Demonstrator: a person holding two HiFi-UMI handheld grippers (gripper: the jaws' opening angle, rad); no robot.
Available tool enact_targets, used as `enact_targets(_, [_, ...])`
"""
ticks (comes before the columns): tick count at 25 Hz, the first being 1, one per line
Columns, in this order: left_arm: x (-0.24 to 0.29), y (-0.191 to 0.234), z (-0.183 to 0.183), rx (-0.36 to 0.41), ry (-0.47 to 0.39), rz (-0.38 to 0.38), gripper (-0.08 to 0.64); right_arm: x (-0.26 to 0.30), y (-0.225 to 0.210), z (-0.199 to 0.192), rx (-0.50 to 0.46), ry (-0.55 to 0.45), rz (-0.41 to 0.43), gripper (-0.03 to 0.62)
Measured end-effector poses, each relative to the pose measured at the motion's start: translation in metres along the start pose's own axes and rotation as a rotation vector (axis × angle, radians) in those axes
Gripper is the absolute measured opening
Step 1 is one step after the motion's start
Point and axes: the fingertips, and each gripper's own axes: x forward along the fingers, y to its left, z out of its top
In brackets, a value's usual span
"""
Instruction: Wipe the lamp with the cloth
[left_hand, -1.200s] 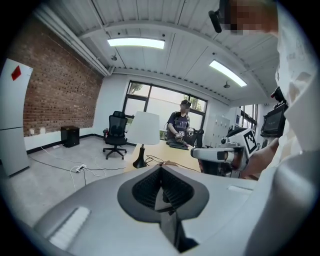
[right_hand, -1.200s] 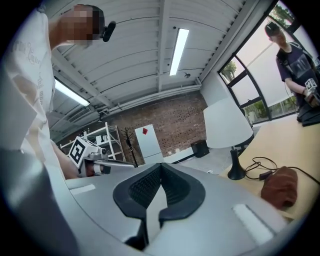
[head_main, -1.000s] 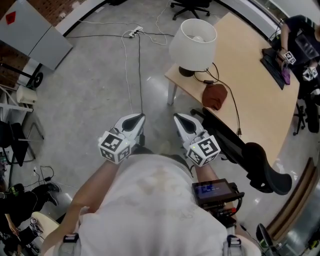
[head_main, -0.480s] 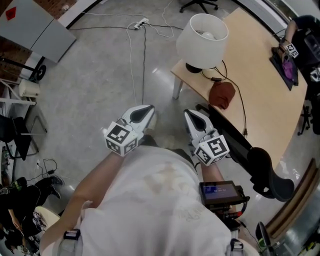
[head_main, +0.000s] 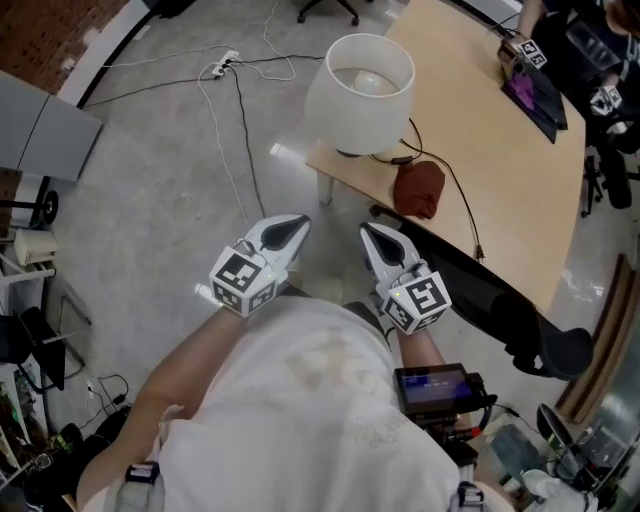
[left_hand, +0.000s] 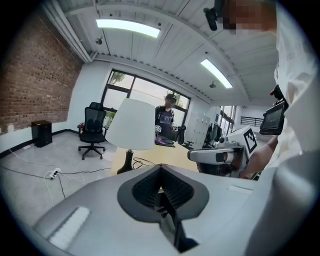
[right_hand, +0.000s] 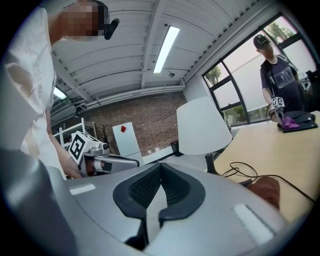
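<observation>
Evidently not begun. Left tool and right tool closed, empty, short of the lamp. Cloth beside the lamp, ungrasped; pickup and wiping left.

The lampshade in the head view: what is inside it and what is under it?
Inside the lampshade a pale bulb shows through the open top. Under it only an edge of the dark base shows on the table; the shade covers the stem and the rest.
</observation>
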Motion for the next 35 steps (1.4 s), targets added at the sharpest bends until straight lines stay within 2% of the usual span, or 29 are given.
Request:
enact_targets(6, [0.027, 0.013, 0.014, 0.034, 0.039, -0.175, 0.002, 0.022, -0.021, -0.002, 0.049, 0.055, -0.156, 0.014])
enact_targets(11, [0.027, 0.036, 0.017, 0.038, 0.076, -0.294, 0.002, 0.035, -0.022, -0.007, 0.079, 0.111, -0.276, 0.014])
enact_targets(15, [0.036, 0.07, 0.022, 0.061, 0.065, -0.309, 0.002, 0.055, -0.041, -0.005, 0.063, 0.117, -0.33, 0.014])
enact_targets(21, [0.048, 0.062, 0.021, 0.066, 0.055, -0.354, 0.002, 0.035, -0.066, -0.009, 0.073, 0.139, -0.431, 0.012])
enact_targets(29, [0.045, 0.064, 0.023, 0.047, 0.039, -0.365, 0.002, 0.028, -0.085, -0.015, 0.076, 0.209, -0.507, 0.014])
enact_targets(32, [0.045, 0.061, 0.012, 0.032, 0.034, -0.345, 0.002, 0.017, -0.102, -0.037, 0.116, 0.253, -0.558, 0.014])
enact_targets(35, [0.035, 0.069, 0.002, 0.023, 0.046, -0.34, 0.002, 0.012, -0.114, -0.067, 0.202, 0.29, -0.635, 0.014])
